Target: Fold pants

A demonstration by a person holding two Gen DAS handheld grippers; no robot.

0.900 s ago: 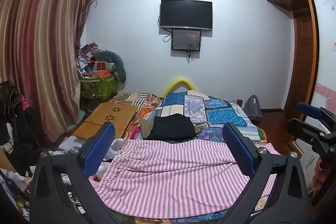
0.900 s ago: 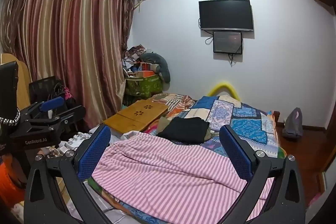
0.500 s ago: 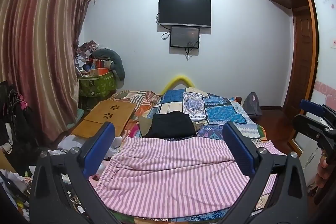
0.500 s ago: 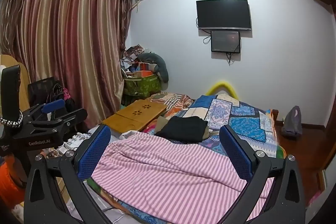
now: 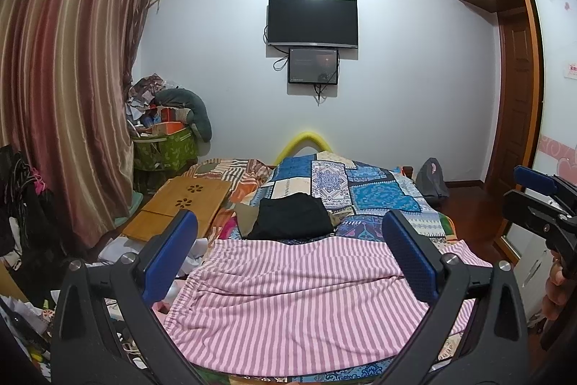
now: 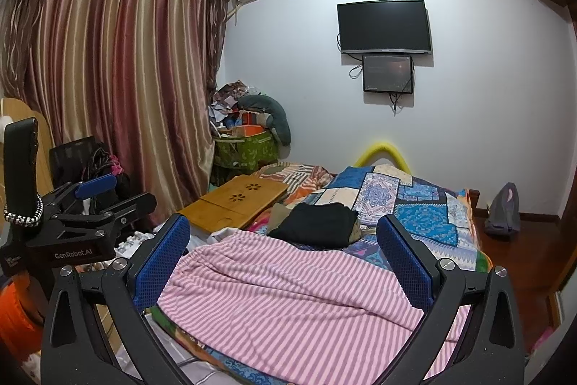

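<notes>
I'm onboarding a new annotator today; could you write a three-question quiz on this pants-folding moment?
1. True or false: the left gripper is open and holds no cloth.
2. What lies on the bed just beyond the striped pink pants?
A. a folded black garment
B. a laptop
C. a pillow
3. Fill in: the wooden lap desk lies on the side of the bed nearer the ____.

Key
1. True; its jaws stand wide apart above the pants, as do those of the right gripper.
2. A, the folded black garment.
3. The curtain.
</notes>
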